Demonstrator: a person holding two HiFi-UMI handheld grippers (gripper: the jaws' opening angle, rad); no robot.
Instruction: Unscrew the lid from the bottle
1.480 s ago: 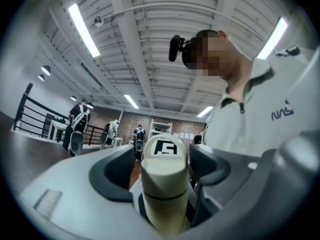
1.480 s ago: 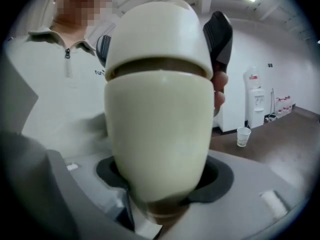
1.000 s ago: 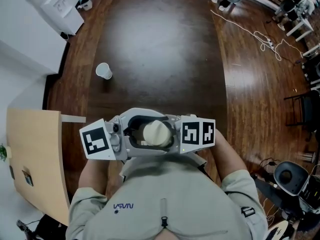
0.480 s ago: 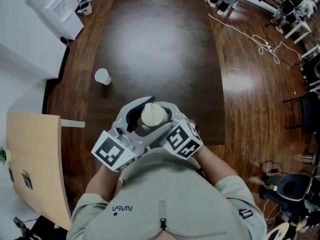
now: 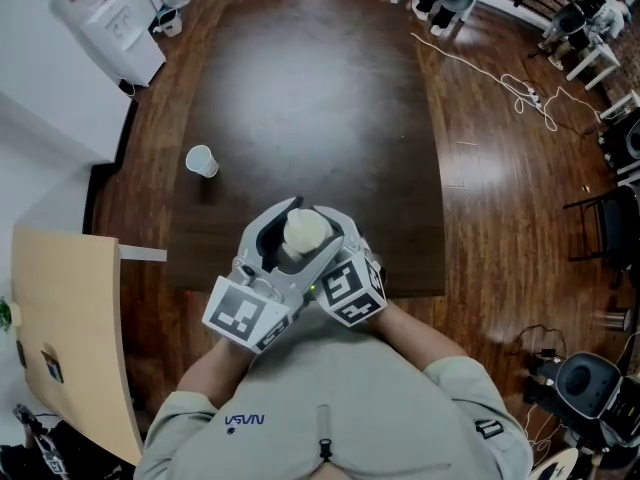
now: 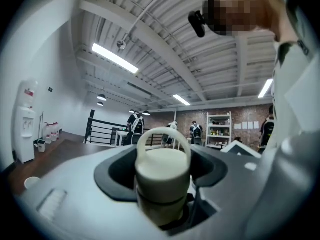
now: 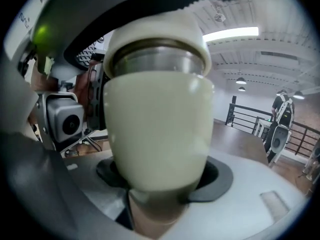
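A cream bottle with a cream lid is held up between both grippers, close to the person's chest and over the near edge of the dark table. My left gripper is shut on the lid, whose loop handle stands up between the dark pads. My right gripper is shut on the bottle's body, lower down. In the right gripper view the metal neck ring shows, with the lid sitting on top. The bottle's base is hidden by the jaws.
A white paper cup stands at the table's left edge. A water dispenser is at far left and a pale wooden board at near left. Cables and chairs lie on the floor to the right. People stand far off.
Both grippers have swung from lying side by side to pointing away from the person, their marker cubes now nearer the chest. The bottle moved slightly forward, still gripped by both.
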